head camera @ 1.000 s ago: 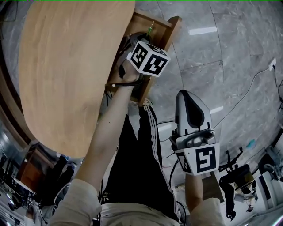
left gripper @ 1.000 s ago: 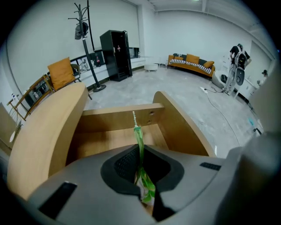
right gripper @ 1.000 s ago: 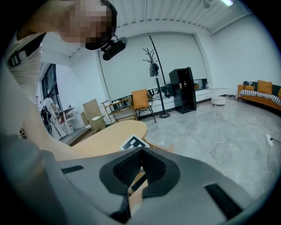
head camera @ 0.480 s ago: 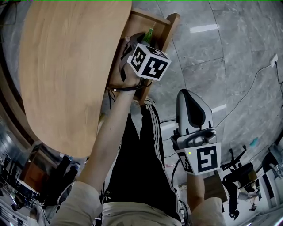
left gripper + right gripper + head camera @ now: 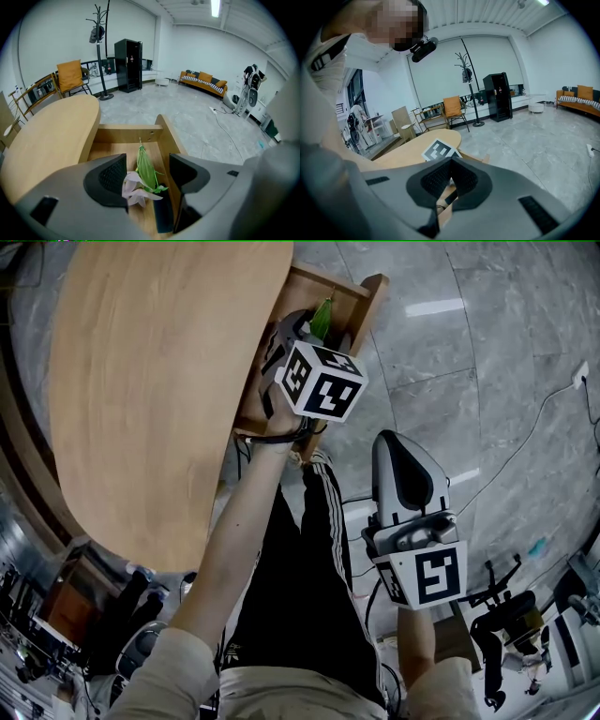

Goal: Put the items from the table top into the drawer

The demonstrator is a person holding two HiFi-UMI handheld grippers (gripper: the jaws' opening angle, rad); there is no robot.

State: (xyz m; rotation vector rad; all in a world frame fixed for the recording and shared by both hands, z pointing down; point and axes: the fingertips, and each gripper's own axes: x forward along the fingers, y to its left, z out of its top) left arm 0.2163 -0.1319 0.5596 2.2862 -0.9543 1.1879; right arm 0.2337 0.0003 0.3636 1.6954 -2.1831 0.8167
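Flower (image 5: 145,177), pink with a green leaf, lies inside the open drawer (image 5: 126,133), at lower centre of the left gripper view. The left gripper (image 5: 149,169) has just been opening; its jaws stand wide, with the flower between them untouched. The right gripper (image 5: 451,180) is closed and empty. Release is judged done; the next move calls for withdrawing clear of the drawer walls.

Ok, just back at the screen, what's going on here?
A person is working with a claw in each hand. The left claw hangs over the open drawer at the edge of the wooden table, and its jaws have just been opening. A fake flower with pink petals and green leaves lies in the drawer under the gap. Neither pad touches it, so it looks released. The right claw is shut on nothing, held off to the side over the floor.
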